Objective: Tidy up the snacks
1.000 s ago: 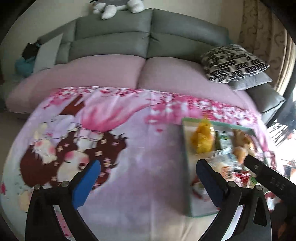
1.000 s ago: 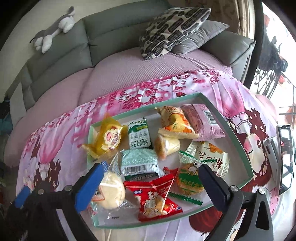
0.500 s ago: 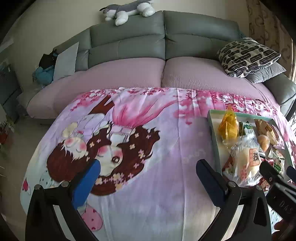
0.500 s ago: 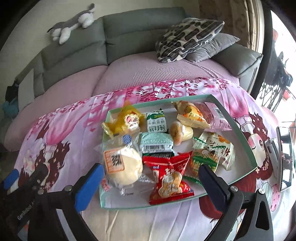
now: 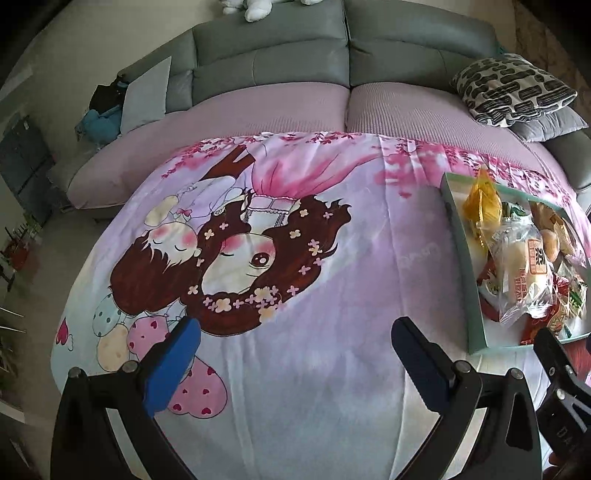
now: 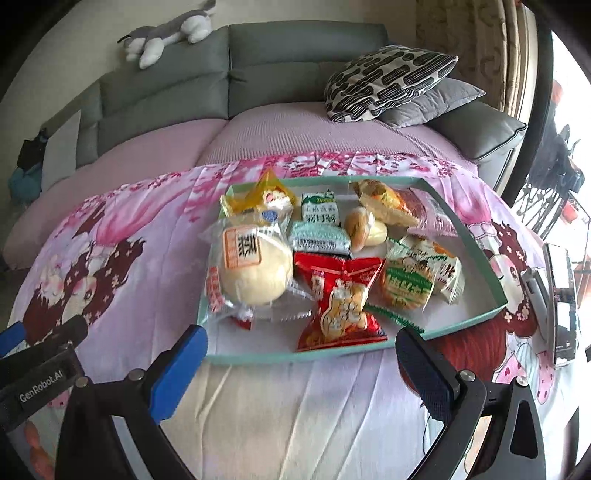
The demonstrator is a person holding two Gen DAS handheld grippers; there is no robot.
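Observation:
A shallow teal tray (image 6: 491,269) lies on the pink cartoon cloth and holds several wrapped snacks. A round bun in clear wrap (image 6: 255,269) lies at its left, with a red packet (image 6: 340,302) at the front. A yellow packet (image 6: 258,199) sits at the back left and a green-labelled packet (image 6: 406,284) on the right. My right gripper (image 6: 299,354) stands open just before the tray's front rim, empty. My left gripper (image 5: 291,347) hangs open over bare cloth, left of the tray (image 5: 469,280), holding nothing.
A grey sofa with a mauve seat cover (image 5: 258,107) runs behind the table. A patterned cushion (image 6: 388,77) and a plush toy (image 6: 166,33) sit on it. A phone on a stand (image 6: 561,295) is right of the tray. The other gripper's body (image 6: 40,373) shows at left.
Both grippers have pulled back and risen. The bun packet, near the right gripper's left finger a second ago, now lies in the tray's left part. The left view has swung left.

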